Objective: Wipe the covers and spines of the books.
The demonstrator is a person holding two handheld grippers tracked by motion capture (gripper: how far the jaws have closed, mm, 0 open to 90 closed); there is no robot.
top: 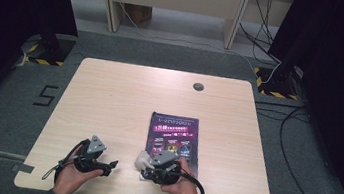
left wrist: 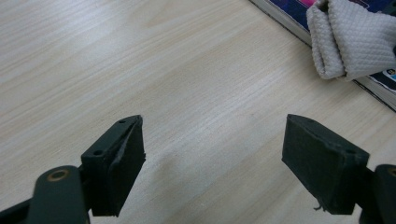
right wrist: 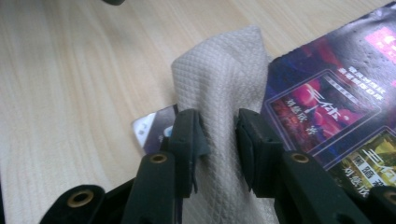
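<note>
A dark purple book (top: 174, 137) lies flat on the wooden table (top: 124, 96), right of the middle. A bunched white cloth (right wrist: 224, 88) rests on the book's near left corner, and my right gripper (right wrist: 219, 140) is shut on it, both pads pressing its folds. From above, that cloth (top: 141, 159) pokes out left of the right gripper (top: 150, 167). My left gripper (top: 109, 165) hovers over bare wood left of the book, jaws wide apart and empty. Its own view has the left gripper (left wrist: 212, 163) open, with the cloth (left wrist: 350, 39) and the book (left wrist: 378, 86) at the upper right.
A round cable hole (top: 198, 86) sits near the table's far edge. Black curtains flank both sides. Cables (top: 298, 159) run over the grey floor at the right. A wooden frame (top: 172, 6) stands behind the table.
</note>
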